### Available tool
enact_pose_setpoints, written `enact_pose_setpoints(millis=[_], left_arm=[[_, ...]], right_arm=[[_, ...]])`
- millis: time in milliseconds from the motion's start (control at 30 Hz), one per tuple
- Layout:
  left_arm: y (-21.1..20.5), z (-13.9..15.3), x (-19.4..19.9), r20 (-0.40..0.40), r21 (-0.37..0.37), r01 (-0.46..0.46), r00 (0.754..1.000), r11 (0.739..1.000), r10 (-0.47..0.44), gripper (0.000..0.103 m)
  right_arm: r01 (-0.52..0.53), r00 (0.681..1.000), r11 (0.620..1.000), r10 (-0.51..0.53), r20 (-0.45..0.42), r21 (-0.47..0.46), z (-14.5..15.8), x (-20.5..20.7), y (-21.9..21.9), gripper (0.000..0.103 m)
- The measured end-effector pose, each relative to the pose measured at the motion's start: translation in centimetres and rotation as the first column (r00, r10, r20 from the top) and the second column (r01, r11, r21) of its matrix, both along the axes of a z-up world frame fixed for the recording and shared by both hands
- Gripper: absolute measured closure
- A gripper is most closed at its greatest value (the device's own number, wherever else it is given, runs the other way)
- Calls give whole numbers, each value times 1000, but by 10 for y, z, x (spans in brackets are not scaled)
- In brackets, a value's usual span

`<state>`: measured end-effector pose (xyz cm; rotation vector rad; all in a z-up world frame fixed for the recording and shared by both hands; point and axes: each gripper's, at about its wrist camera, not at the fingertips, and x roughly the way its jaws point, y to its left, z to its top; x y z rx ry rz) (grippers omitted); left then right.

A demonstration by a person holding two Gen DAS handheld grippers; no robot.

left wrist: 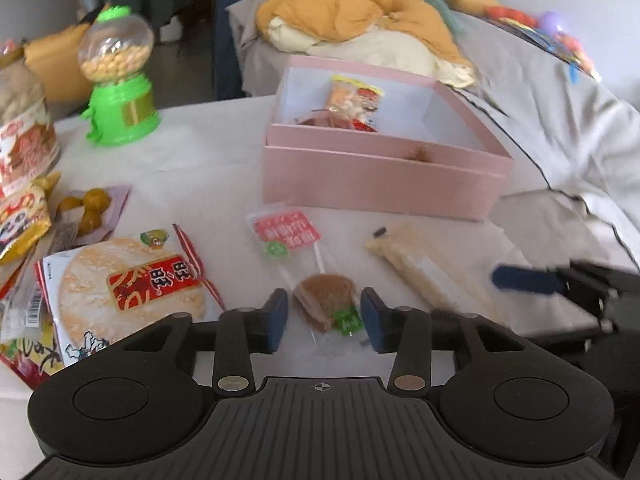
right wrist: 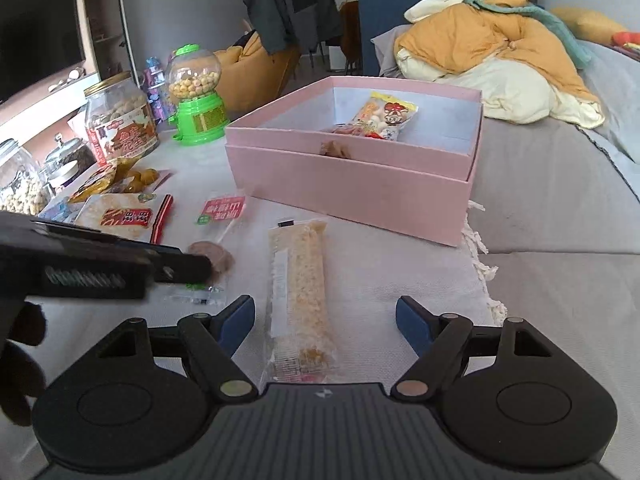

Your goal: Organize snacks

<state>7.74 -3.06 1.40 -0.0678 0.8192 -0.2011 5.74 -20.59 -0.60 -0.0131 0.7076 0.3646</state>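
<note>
Brown disc lollipop in clear crinkly wrapper (left wrist: 326, 304): flat on counter, 6 o'clock of pink cardboard box (left wrist: 380, 176). Light, brittle, slippery film; grip across disc. Left tool (left wrist: 324, 318) half-open, straddling, empty. Right tool (right wrist: 325, 322) wide, empty.

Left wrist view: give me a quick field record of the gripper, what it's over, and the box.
left gripper: open, jaws either side of a wrapped brown round lollipop
right gripper: open, over a long pale rice-crisp bar in clear wrap
pink cardboard box: lidless, holds a few snack packets
surface: white cloth-covered table
</note>
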Motion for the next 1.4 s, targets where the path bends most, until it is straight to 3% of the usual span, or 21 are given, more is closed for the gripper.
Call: enact_pose_setpoints(millis=[133,233,367,500,833,900,1000,1033,1100,1267,1400], left_arm=[[-4,2,7,12,-9,-11,1000,1000,11,58],[-7,-3,13,0,-4,-2,1000,1000,2,51],[-3,-3,13,1,13,36,999,999,-36,52],[7,-2,-2,-7,5,59,998,998,-59,60],[14,0,-46,-27,26,153,988,988,-153,60],[14,0,-47,-23,28,153,988,988,-153,59],[14,-1,-45,-28,16,150,988,989,-149,57],[13,-1,-46,-28,15,154,988,988,-153,57],[12,-2,-47,-18,27,162,987,986,-162,56],[8,-5,-55,23,62,172,985,983,-173,54],[10,-5,-55,34,46,140,989,989,-142,63]], right_arm=[[5,1000,1000,-5,0,2,0,0,-1,24],[3,1000,1000,-3,4,-19,-1,0,2,24],[-1,1000,999,2,8,-46,-1,-1,6,23],[-14,1000,997,15,8,-73,-2,-1,10,19],[31,999,996,-29,28,-86,2,1,8,18],[18,999,993,-13,44,-119,3,4,15,26],[-6,1000,995,5,-9,-104,3,16,22,43],[-3,1000,995,1,-20,-95,5,18,23,57],[-23,998,997,19,-53,-75,10,17,24,74],[-61,990,998,63,-127,19,20,3,17,75],[-58,992,998,60,-113,20,28,-12,10,75]])
